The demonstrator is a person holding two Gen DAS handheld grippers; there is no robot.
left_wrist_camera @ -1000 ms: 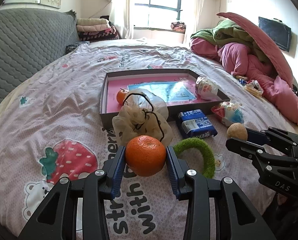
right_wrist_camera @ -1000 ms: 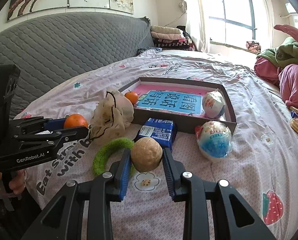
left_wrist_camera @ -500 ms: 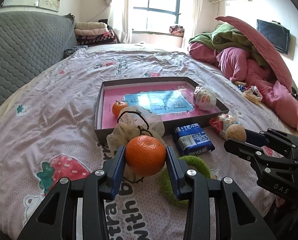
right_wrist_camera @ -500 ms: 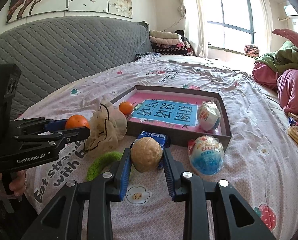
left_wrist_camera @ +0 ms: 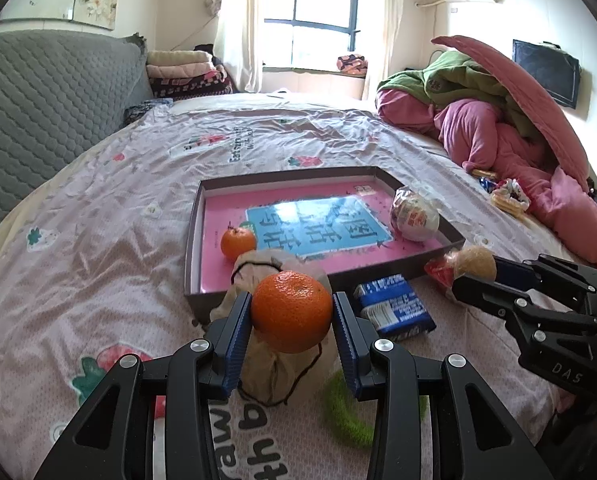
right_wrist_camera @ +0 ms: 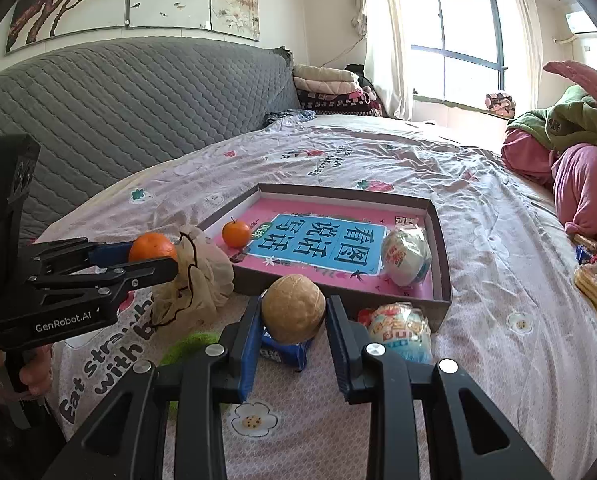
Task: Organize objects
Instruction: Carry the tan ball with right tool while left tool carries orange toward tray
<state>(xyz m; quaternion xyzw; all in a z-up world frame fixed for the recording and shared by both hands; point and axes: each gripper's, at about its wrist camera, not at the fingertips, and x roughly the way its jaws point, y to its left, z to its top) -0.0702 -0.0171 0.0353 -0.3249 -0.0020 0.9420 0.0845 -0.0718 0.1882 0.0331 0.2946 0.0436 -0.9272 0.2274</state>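
Observation:
My left gripper [left_wrist_camera: 292, 320] is shut on an orange mandarin [left_wrist_camera: 291, 311], held above the bedspread in front of the shallow pink-lined box [left_wrist_camera: 194, 248]. My right gripper [right_wrist_camera: 293, 316] is shut on a tan walnut [right_wrist_camera: 293, 308], also lifted, just short of the box's [right_wrist_camera: 444, 264] near wall. Inside the box lie a second small mandarin [left_wrist_camera: 237, 243] at the left and a wrapped round snack [left_wrist_camera: 414, 218] at the right. In the right wrist view the left gripper [right_wrist_camera: 154, 258] with its mandarin shows at the left; in the left wrist view the right gripper [left_wrist_camera: 476, 266] shows at the right.
A beige drawstring pouch [right_wrist_camera: 196, 276], a blue packet [left_wrist_camera: 392, 308], a green fuzzy ring [left_wrist_camera: 338, 412] and a wrapped snack ball [right_wrist_camera: 400, 330] lie on the bedspread before the box. Pink and green bedding [left_wrist_camera: 498, 128] is piled at the right; a grey headboard [right_wrist_camera: 118, 112] stands left.
Both grippers have moved forward toward the box and risen slightly, each keeping hold of its fruit or nut. The pouch, ring and packet now sit lower in both views.

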